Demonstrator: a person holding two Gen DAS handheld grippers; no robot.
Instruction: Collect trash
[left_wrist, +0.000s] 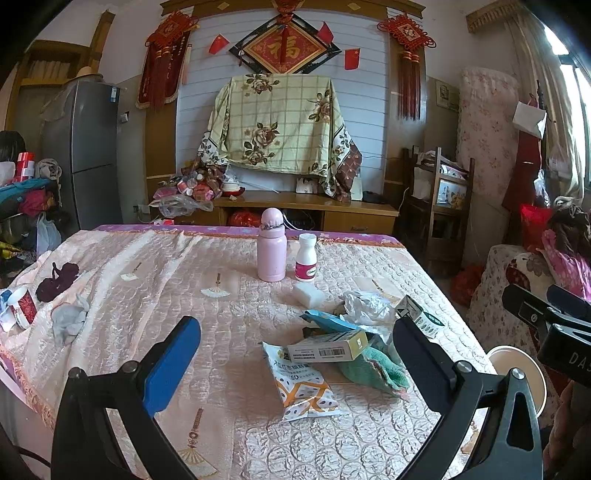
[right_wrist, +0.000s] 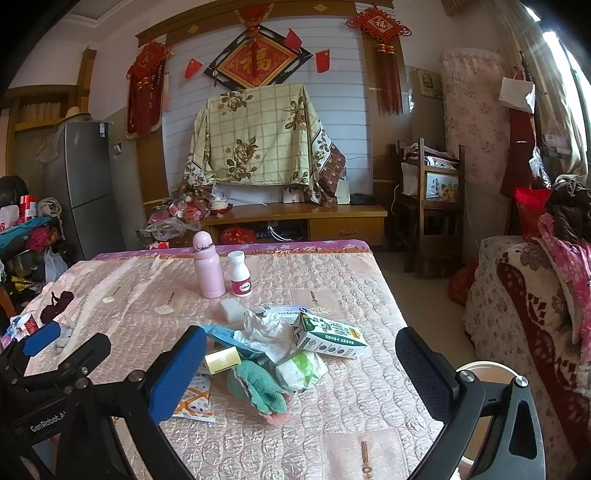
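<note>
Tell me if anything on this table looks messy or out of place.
Yes: a heap of litter near the right edge, with a crumpled wrapper, a tipped carton and a snack bag around a green cloth.

On the surface (right_wrist: 332, 424): one pink bottle (right_wrist: 209, 268), one white pill bottle (right_wrist: 241, 274), two cartons (right_wrist: 330, 336) (right_wrist: 222, 360), one snack packet (left_wrist: 301, 384), one green cloth (right_wrist: 258, 387), one sponge block (right_wrist: 232, 309), one crumpled wrapper (right_wrist: 264, 325).

both wrist views face forward, low over the table (left_wrist: 221, 369), sharing its clutter.
</note>
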